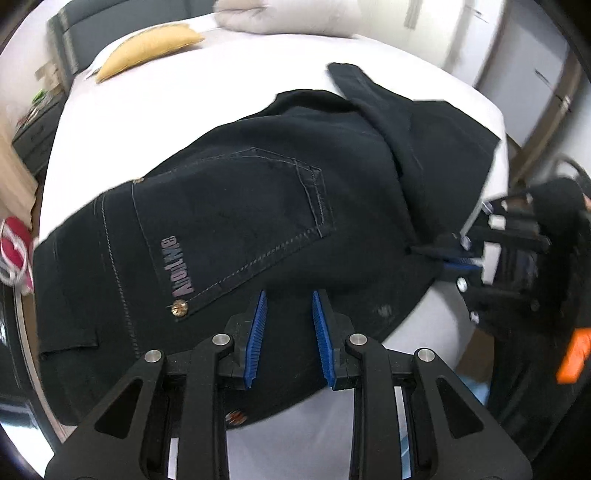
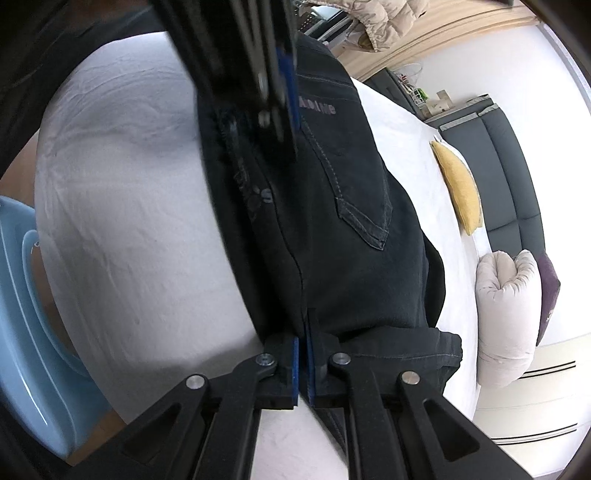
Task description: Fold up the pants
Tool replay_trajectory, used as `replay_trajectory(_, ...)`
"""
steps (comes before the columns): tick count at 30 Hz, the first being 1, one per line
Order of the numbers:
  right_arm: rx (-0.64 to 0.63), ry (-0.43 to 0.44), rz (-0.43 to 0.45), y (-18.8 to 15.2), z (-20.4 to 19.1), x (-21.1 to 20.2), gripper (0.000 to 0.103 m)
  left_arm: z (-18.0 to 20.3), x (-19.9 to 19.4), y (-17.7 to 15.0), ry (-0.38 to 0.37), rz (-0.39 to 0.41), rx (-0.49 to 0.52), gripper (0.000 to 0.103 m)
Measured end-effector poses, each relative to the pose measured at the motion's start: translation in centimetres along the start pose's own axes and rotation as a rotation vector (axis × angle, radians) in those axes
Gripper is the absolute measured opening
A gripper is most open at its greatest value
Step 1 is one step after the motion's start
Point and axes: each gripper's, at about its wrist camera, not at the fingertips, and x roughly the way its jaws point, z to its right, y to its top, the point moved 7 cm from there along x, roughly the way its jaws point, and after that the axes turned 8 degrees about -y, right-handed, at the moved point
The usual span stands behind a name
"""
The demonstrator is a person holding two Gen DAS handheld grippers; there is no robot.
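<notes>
Black jeans lie folded on a white bed, back pocket and a logo facing up, one leg laid over the far right. My left gripper hovers just above the near edge of the jeans, its blue pads apart with nothing pinched between them. In the left wrist view my right gripper grips the jeans' right edge. The right wrist view shows the right gripper shut on a seam of the jeans. The left gripper appears blurred at the top of that view.
A yellow pillow and a rolled pale duvet lie at the far side of the bed. A grey headboard stands behind them. A light blue basin sits on the floor beside the bed. A red item is at the left.
</notes>
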Motion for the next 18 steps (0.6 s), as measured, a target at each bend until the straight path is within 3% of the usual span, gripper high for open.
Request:
replay_trajectory(5, 0.061, -0.002, 0.015, -0.2, 0.3, -0.2, 0.008, -0.3, 2.0, -0.2, 0.024, -0.047, -0.028, 0.025)
replay_trajectory(6, 0.092, -0.002, 0.018, -0.3, 0.6, -0.5, 0.013, -0.3, 2.2, 0.0, 0.034, -0.052, -0.018, 0.025)
replay_trajectory(8, 0.200, 0.037, 0.021, -0.7, 2.0, -1.2, 0.036, -0.2, 2.5, 0.0, 0.045, -0.057, -0.015, 0.025)
replay_trajectory(9, 0.288, 0.075, 0.029, -1.0, 3.2, -1.8, 0.059, -0.3, 2.8, -0.2, 0.047, -0.059, -0.017, 0.025)
replay_trajectory(10, 0.401, 0.144, 0.050, -1.4, 4.7, -2.6, 0.074, -0.3, 3.0, -0.2, 0.044, -0.058, -0.022, 0.025)
replay_trajectory(13, 0.760, 0.287, 0.104, -3.8, 11.2, -3.2, 0.078, -0.5, 3.5, -0.3, 0.020, -0.051, -0.049, 0.025)
replay_trajectory(18, 1.412, 0.389, 0.075, -12.4, 23.6, 4.1, 0.074, -0.6, 3.8, -0.3, 0.004, -0.054, -0.064, 0.025)
